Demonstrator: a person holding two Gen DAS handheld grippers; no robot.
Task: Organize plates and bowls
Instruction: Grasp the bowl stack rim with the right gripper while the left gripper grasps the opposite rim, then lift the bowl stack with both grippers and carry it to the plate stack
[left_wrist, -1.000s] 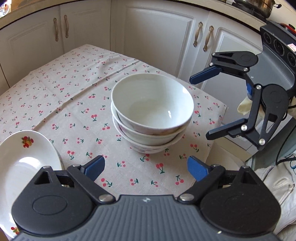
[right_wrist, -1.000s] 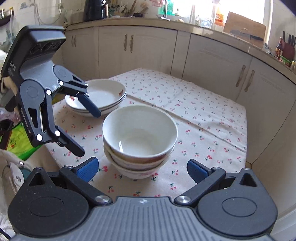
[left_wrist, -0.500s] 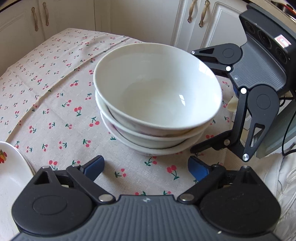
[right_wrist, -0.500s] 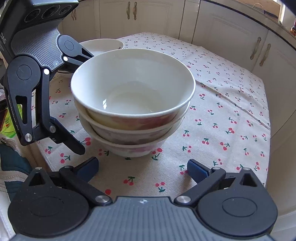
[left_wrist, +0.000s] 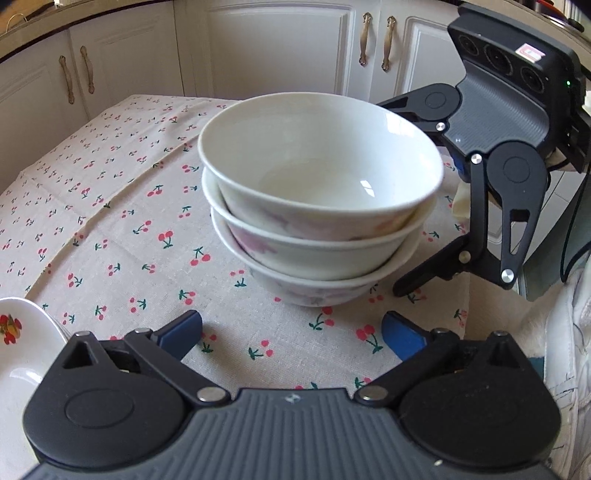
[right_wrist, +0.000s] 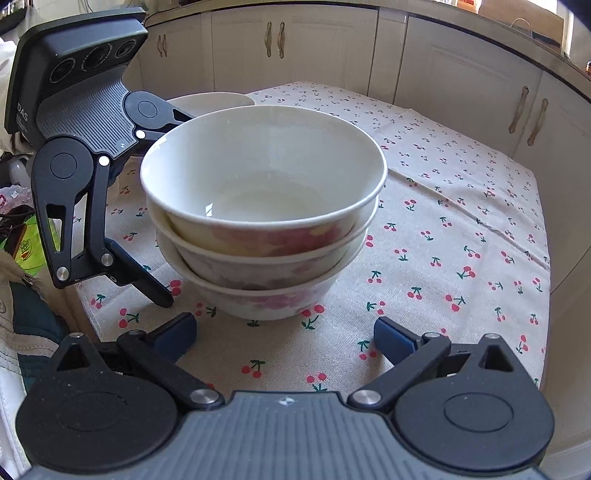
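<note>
A stack of three white bowls with pink flower prints (left_wrist: 317, 206) stands on the cherry-print tablecloth (left_wrist: 110, 236); it also shows in the right wrist view (right_wrist: 262, 214). My left gripper (left_wrist: 291, 332) is open and empty, low, just in front of the stack. My right gripper (right_wrist: 284, 330) is open and empty, low on the stack's other side. Each gripper shows in the other's view, flanking the stack: the right one (left_wrist: 424, 192) and the left one (right_wrist: 162, 206). A white plate with a fruit print (left_wrist: 18, 350) lies at the left; plates show behind the bowls (right_wrist: 207, 101).
White cabinets (left_wrist: 277, 48) surround the table on the far sides. The table edge (right_wrist: 543, 332) drops off at the right in the right wrist view. Cloth and clutter (right_wrist: 22, 240) lie beyond the table's near-left edge.
Both grippers have come down and closer to the bowl stack, one on each side, and stayed open. The bowls have not moved.
</note>
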